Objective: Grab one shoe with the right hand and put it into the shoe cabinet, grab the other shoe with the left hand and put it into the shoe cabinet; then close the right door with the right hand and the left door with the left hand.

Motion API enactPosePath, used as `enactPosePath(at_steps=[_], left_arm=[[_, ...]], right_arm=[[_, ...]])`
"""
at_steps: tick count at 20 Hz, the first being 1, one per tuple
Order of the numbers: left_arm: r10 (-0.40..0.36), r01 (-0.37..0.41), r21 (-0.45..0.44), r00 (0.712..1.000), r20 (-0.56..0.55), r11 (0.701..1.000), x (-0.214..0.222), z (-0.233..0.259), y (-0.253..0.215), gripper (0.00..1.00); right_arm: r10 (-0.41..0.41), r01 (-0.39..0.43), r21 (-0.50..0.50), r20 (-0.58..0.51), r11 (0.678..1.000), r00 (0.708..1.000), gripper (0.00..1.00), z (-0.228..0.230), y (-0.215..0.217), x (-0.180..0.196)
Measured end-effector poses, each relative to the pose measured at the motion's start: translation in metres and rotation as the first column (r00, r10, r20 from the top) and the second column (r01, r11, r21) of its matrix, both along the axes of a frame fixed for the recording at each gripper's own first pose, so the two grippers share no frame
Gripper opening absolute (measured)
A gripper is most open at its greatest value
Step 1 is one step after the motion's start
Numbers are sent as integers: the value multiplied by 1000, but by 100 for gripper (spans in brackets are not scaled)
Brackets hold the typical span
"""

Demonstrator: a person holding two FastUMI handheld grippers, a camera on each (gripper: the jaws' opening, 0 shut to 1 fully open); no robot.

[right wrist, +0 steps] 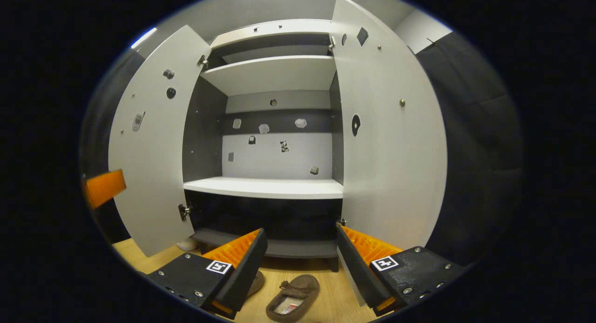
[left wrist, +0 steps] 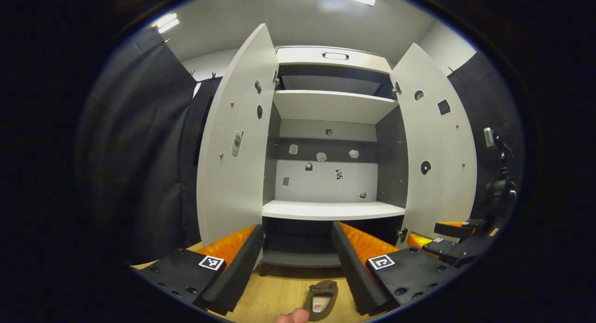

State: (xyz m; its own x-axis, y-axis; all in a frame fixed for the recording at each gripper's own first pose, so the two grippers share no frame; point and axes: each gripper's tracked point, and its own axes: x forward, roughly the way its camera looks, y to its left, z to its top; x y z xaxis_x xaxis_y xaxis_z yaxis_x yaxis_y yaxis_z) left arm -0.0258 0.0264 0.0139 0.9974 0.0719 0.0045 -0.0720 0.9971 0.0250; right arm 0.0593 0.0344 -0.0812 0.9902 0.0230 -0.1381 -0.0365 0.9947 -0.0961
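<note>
The big shoe cabinet [right wrist: 272, 127] stood open at twelve o'clock, both doors wide. Two brown shoes [right wrist: 293, 292] lay on the floor at six o'clock. The right tool [right wrist: 298, 262] and left tool [left wrist: 298, 260] were both released, holding nothing. A sloppy grab could make a shoe slip and drop.

Below me the wooden floor [right wrist: 321, 285] carries the shoe cabinet [right wrist: 279, 248] on its short feet. One brown shoe [right wrist: 293, 297] lies on the boards just before it, sole down; a second shoe [right wrist: 255, 282] lies beside it, half hidden behind my tool.
</note>
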Motion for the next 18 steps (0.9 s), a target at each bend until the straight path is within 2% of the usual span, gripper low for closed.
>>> enactPosePath(at_steps=[2,7,10,11,13,14,15,18], left_arm=[[14,-14,1,1000,5,1000,-2,1,5,99],[42,-42,-4,999,-1,999,-4,-1,19,96],[50,-50,-4,999,-4,999,-1,-2,23,96],[47,-47,-8,999,-1,999,-2,-1,23,99],[42,-42,-15,999,2,999,-2,-3,22,94],[40,-40,-17,999,0,999,-1,-3,23,96],[41,-41,-19,999,-2,999,-1,-5,24,94],[47,-47,-21,999,-6,999,2,-6,29,96]], right_arm=[[10,-11,-15,-57,1000,998,93,-31,3,3],[-24,6,-77,-233,997,972,93,-115,-7,2],[-61,21,-120,-338,993,939,93,-162,-19,-5],[-63,18,-122,-374,992,926,93,-176,-21,-8],[-77,22,-131,-436,991,897,92,-202,-29,-11],[-93,30,-143,-463,989,882,92,-212,-34,-12],[-111,41,-153,-481,987,870,92,-221,-39,-12],[-160,69,-185,-540,980,826,90,-245,-53,-7]])
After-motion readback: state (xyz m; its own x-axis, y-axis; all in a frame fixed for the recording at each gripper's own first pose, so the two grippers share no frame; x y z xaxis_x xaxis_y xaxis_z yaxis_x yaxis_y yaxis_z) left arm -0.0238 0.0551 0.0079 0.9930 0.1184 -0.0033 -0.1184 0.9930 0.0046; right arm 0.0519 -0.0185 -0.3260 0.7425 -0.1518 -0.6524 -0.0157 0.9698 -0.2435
